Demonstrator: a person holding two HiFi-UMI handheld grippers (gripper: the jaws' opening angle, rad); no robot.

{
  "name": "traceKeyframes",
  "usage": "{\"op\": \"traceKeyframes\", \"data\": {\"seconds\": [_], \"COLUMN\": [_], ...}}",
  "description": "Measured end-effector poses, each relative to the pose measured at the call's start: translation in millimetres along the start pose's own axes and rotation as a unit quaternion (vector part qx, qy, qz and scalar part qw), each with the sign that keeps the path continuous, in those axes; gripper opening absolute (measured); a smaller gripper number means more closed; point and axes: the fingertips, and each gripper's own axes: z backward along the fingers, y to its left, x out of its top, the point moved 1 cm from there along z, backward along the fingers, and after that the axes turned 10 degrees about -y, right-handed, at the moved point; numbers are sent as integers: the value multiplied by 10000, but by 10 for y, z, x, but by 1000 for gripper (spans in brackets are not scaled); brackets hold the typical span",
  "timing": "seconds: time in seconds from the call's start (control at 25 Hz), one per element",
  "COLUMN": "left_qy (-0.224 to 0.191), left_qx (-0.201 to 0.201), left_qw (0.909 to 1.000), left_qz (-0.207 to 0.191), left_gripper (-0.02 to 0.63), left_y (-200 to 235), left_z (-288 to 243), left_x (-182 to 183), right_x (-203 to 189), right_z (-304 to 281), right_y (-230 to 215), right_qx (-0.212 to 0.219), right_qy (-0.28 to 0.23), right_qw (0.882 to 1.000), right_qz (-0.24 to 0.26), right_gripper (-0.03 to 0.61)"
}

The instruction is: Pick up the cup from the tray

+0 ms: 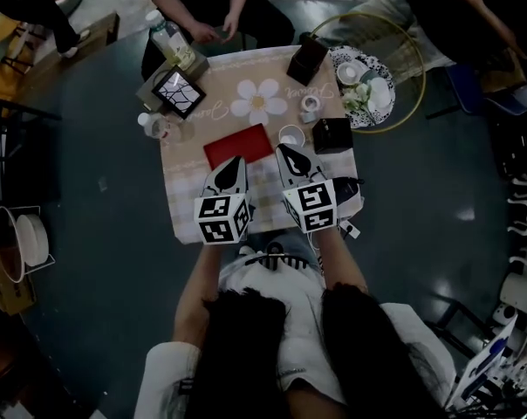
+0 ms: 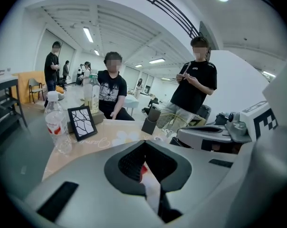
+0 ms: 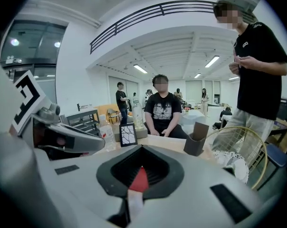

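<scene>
A white cup (image 1: 291, 135) stands on the table beside the right edge of a flat red tray (image 1: 237, 145). Another cup (image 1: 349, 72) sits on a speckled white tray (image 1: 379, 94) at the table's far right, next to small flowers. My right gripper (image 1: 285, 149) hovers just short of the white cup, its jaws shut with nothing between them (image 3: 141, 148). My left gripper (image 1: 236, 161) hangs over the red tray's near edge, jaws closed and empty too (image 2: 144, 144). Both sit low over the table's near half.
A black box (image 1: 331, 134) stands right of the white cup. A small cup (image 1: 309, 105), a black holder (image 1: 305, 58), a picture frame (image 1: 178, 92), a bottle (image 1: 169, 40) and a gold hoop (image 1: 412, 37) fill the far side. A person sits at the far edge; another stands right.
</scene>
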Motion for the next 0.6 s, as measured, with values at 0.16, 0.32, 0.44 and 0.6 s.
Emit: {"op": "traceKeyframes", "data": {"seconds": [0.16,0.32,0.44,0.6], "left_qy": [-106,-143,-167,-173], "left_qx": [63,124,160,180], "left_qw": [9998,9998,9997,9997], "left_qz": [141,76,71,52], "left_gripper": [5,5,5,5], "left_y": [3,20,30,8], "left_z": [120,177,211,267], "left_x": [4,-5,-4,-21], "right_x": [-46,-95,-81,-74], "right_z": [125,200,215,252], "right_y": [45,-19,-5,53], "right_qx": [5,-174,-177,-143], "right_qy": [128,232,240,253], "right_qw": [9999,9994,9993,9992], "right_qz": [78,172,211,280], "right_gripper": [6,6,6,6]}}
